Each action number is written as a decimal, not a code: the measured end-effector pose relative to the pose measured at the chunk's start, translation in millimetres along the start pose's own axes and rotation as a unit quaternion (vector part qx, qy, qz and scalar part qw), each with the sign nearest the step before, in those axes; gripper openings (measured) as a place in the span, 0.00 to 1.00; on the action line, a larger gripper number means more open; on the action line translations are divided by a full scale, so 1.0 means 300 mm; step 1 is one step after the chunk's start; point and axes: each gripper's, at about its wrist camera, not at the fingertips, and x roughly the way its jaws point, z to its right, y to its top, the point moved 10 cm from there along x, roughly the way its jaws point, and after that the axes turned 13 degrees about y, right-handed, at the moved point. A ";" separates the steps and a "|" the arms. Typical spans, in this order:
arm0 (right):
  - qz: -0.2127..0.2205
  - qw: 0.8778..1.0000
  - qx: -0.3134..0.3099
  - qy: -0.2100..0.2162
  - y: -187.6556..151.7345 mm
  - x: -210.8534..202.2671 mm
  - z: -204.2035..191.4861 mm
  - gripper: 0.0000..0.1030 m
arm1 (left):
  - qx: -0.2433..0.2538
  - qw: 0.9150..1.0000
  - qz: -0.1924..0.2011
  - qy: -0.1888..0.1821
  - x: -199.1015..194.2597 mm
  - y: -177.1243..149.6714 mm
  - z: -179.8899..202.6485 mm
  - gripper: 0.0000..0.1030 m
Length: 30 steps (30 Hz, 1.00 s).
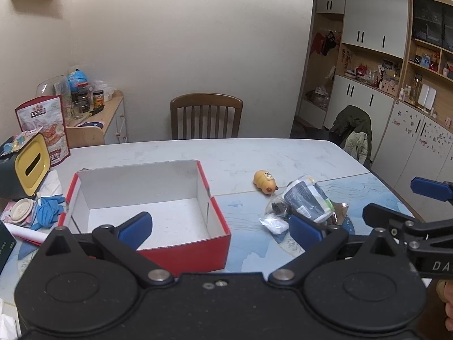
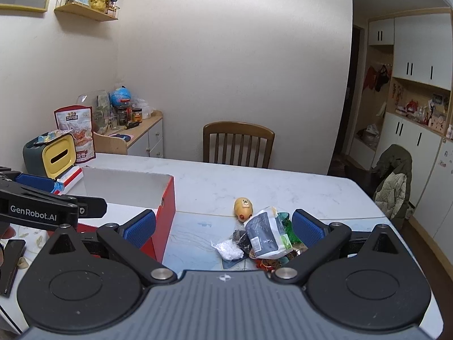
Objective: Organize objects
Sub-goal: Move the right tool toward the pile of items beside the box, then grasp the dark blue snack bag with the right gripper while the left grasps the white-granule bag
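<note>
Both tongs are released, gripping nothing. The left tongs [image 1: 219,231] hover over the near right corner of the red cardboard box with white inside [image 1: 147,198] on the pale marble worktop [image 1: 254,153]. The right tongs [image 2: 223,228] hover right of that box, above a heap of plastic snack packets [image 2: 266,238]. A small yellow toy figure [image 2: 243,208] lies just behind the heap.

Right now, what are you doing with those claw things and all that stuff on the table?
A person holds a claw in each hand to tidy up. Both the left claw and the right claw are open and holding nothing. The red box has nothing in it yet. Beside it on the table lies a pile of small things: a grey snack packet, a white crumpled bag and a yellow toy just behind. Nothing is picked up yet.
</note>
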 end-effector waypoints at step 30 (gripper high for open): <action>-0.095 0.994 0.018 0.058 -0.144 0.355 0.610 0.84 | 0.043 0.996 -0.075 0.002 0.422 -0.067 0.410 0.99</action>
